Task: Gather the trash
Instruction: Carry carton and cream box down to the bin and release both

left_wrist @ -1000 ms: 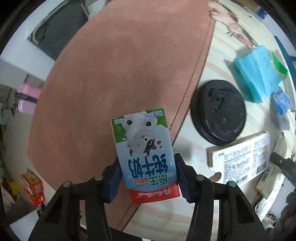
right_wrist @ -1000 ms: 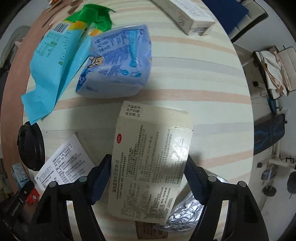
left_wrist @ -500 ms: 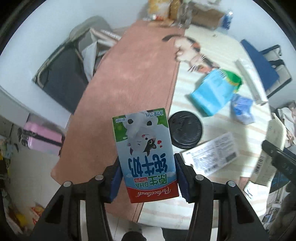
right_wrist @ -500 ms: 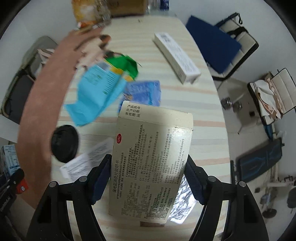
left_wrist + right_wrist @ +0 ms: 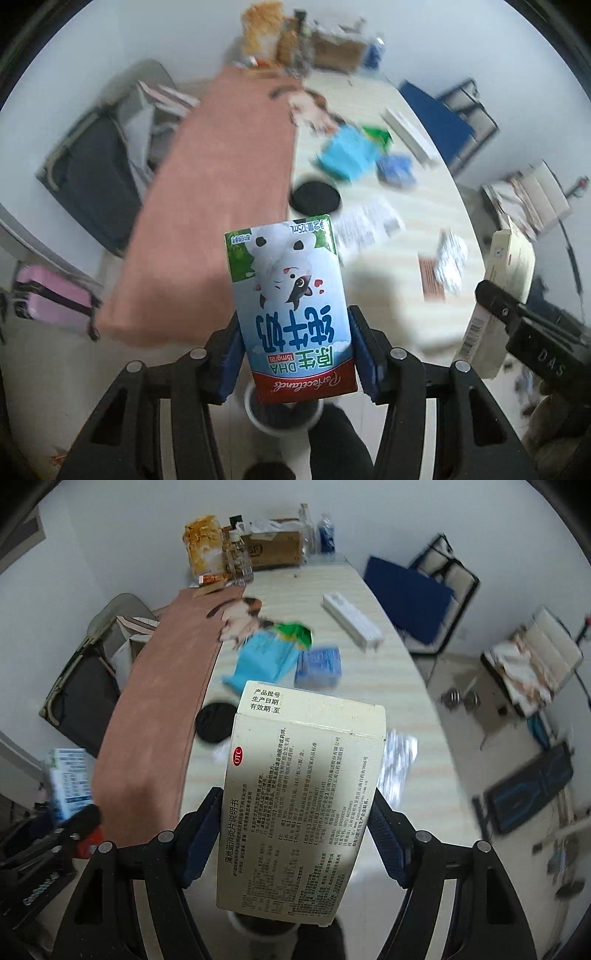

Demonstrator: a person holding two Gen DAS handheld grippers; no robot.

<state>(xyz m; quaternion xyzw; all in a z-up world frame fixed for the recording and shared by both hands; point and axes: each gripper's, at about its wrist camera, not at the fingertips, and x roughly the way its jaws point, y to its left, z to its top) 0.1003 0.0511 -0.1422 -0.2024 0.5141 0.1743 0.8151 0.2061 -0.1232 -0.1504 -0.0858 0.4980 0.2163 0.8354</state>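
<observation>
Blue-padded left gripper (image 5: pixel 295 354) clamps a milk carton (image 5: pixel 291 310) above a white bin (image 5: pixel 282 413). The right gripper (image 5: pixel 295 834) grips 1 cream medicine box (image 5: pixel 303 805), its contents unseen.

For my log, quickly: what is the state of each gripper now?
Left gripper: closed on the milk carton.
Right gripper: closed on the medicine box.

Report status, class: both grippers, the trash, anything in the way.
Left hand-held gripper shut on milk carton. Right hand-held gripper shut on medicine box. Both raised above table; wrappers, black lid left there. Nothing blocking.
</observation>
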